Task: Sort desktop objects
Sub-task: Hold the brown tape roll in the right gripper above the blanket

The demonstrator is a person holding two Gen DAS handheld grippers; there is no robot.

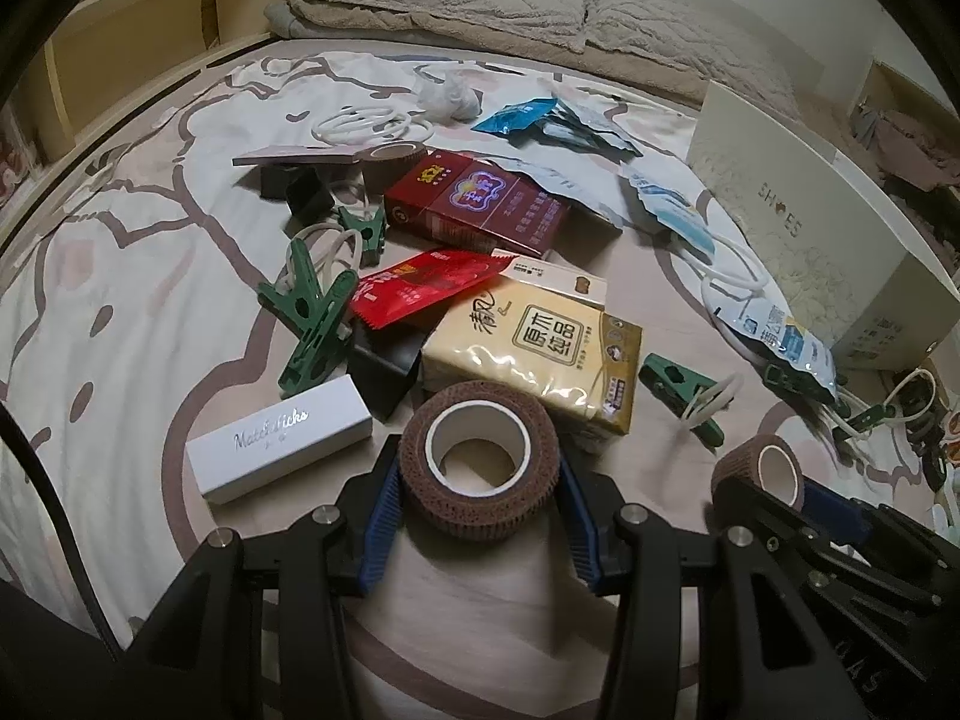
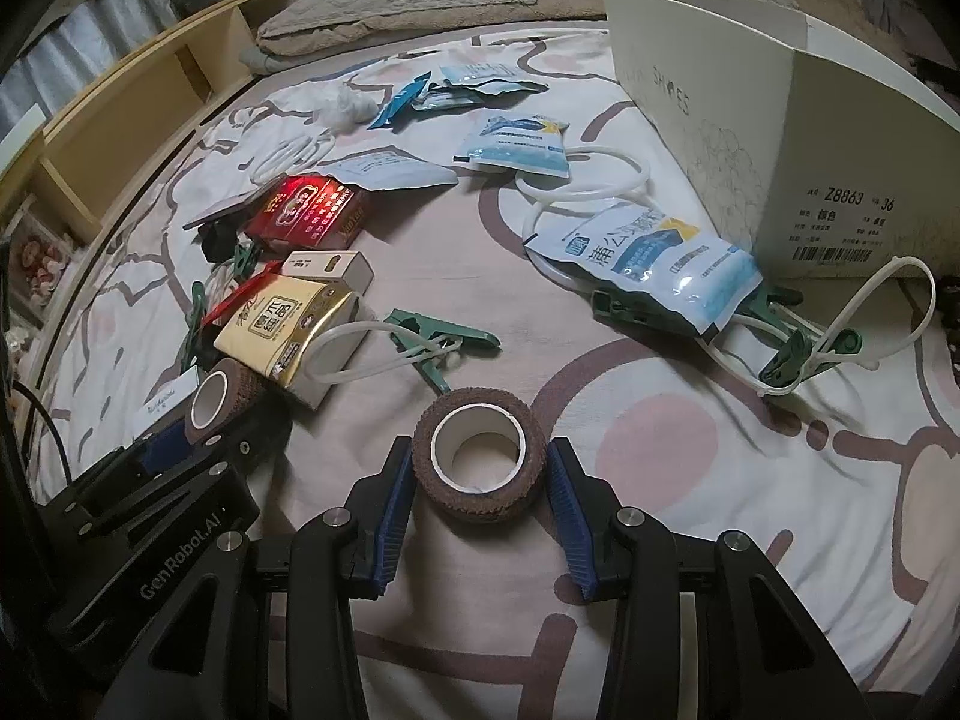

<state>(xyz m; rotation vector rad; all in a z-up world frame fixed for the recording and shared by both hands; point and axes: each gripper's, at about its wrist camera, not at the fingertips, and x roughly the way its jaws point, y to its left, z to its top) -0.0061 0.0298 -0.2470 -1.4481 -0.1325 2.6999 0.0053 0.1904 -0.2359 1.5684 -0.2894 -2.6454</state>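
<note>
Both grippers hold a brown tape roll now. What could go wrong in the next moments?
1. The left gripper pinches its brown roll by the soft outer wall; squeezing may deform it or let it slip.
2. The right gripper, with its own roll, is close beside the left; they could collide.
3. The white loop of a green clip lies just ahead and could snag.

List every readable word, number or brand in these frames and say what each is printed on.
"MatchSticks": white box.
"SHOES": shoe box side.
"Z8863" and "36": shoe box end label; its other print and barcode are too small.
"GenRobot.AI": left tongs body.
Chinese print on the tissue pack, red carton and blue sachets: not reliably readable.
</note>
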